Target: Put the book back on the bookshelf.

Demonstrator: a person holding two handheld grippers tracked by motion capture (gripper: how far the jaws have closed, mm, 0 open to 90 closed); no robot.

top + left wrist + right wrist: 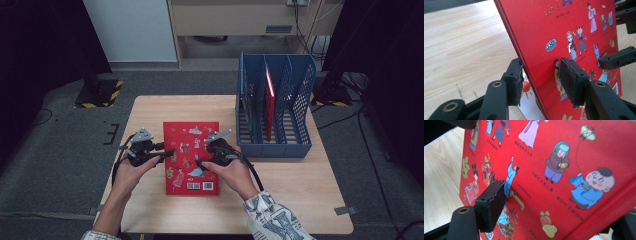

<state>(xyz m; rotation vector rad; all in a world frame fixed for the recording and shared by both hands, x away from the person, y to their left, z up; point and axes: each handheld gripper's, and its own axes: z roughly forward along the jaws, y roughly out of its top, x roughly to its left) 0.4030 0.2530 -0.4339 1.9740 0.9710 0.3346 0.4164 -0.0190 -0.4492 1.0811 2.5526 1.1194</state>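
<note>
A red picture book (186, 175) lies flat in the middle of the wooden table (300, 200). My left gripper (169, 151) is at the book's left edge. In the left gripper view its jaws (540, 75) clamp that edge of the book (564, 25), with one pad on the cover, the other underneath and a white page below. My right gripper (202, 155) is at the book's right edge. In the right gripper view it (556, 217) stands open astride the book (564, 150), with one pad on the cover and the other jaw far off beneath the edge.
A blue mesh file rack (275, 150) stands at the table's right rear, just right of the book. A red book (270, 100) stands upright in one of its slots. Bare tabletop lies to the left and front. Black stands rise on the floor at both sides.
</note>
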